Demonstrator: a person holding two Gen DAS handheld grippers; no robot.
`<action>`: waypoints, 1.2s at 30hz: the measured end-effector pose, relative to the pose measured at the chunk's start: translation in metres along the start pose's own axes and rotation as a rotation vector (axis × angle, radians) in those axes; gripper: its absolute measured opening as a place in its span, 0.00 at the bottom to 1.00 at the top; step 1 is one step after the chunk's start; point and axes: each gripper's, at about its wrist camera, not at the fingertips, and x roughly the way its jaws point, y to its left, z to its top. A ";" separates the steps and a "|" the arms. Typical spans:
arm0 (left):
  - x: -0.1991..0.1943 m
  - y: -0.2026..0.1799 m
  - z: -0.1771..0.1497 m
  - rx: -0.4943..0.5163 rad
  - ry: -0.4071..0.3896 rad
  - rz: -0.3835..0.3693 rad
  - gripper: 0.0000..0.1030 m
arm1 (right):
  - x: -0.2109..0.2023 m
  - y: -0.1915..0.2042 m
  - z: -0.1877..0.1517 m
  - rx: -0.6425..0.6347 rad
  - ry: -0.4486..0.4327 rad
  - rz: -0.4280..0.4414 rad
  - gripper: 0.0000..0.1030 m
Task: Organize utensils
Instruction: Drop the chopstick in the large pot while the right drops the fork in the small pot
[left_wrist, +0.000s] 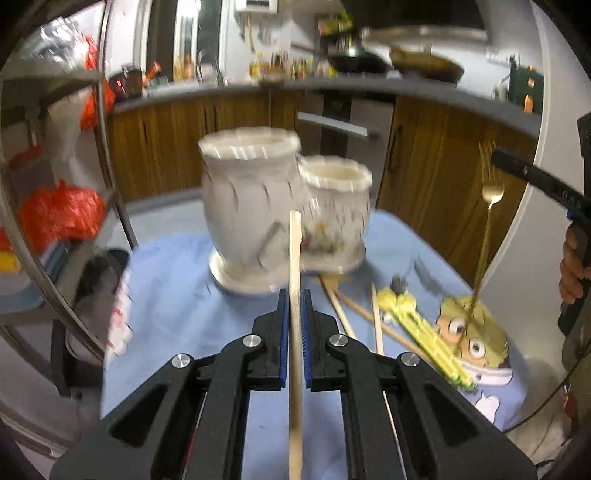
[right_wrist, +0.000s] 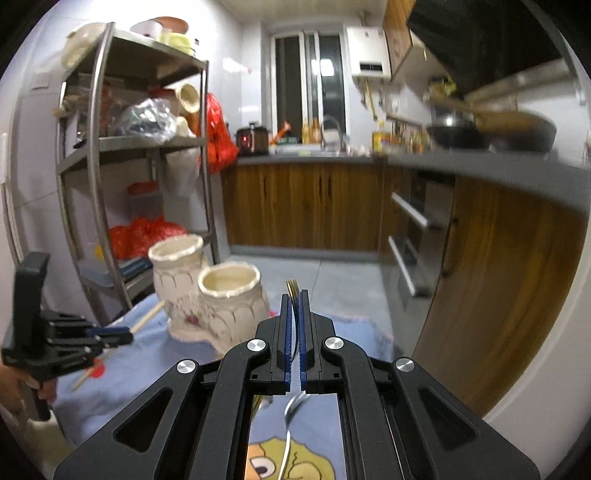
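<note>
Chopstick (left_wrist: 295, 295) pinched in left gripper (left_wrist: 294, 306), frame centre | gold fork (right_wrist: 293, 295) pinched in right gripper (right_wrist: 294, 314) | twin ceramic holder (left_wrist: 273, 199) directly ahead | loose chopsticks (left_wrist: 354, 314), yellow utensils (left_wrist: 424, 332) lower right on blue cloth (left_wrist: 177, 295)

No word, brand, number or sign can be read in either view. The white appliance (right_wrist: 370, 54) on the wall at about one o'clock in the right wrist view has a dark strip across its front, but whatever it carries is too small to make out. The bottles (left_wrist: 291, 68) on the counter at twelve o'clock in the left wrist view wear coloured labels, blurred past reading. The red plastic bags (left_wrist: 59, 214) at nine o'clock show no legible print. The cartoon face (left_wrist: 467, 336) on the cloth at four o'clock is a picture only.
</note>
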 end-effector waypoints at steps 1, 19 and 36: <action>-0.006 0.002 0.004 -0.005 -0.026 -0.001 0.06 | -0.002 0.003 0.002 -0.008 -0.008 -0.005 0.04; -0.027 0.044 0.117 -0.095 -0.363 -0.072 0.06 | 0.007 0.013 0.091 -0.008 -0.141 0.025 0.04; 0.065 0.045 0.163 -0.122 -0.478 0.063 0.06 | 0.074 0.029 0.109 -0.029 -0.199 -0.114 0.04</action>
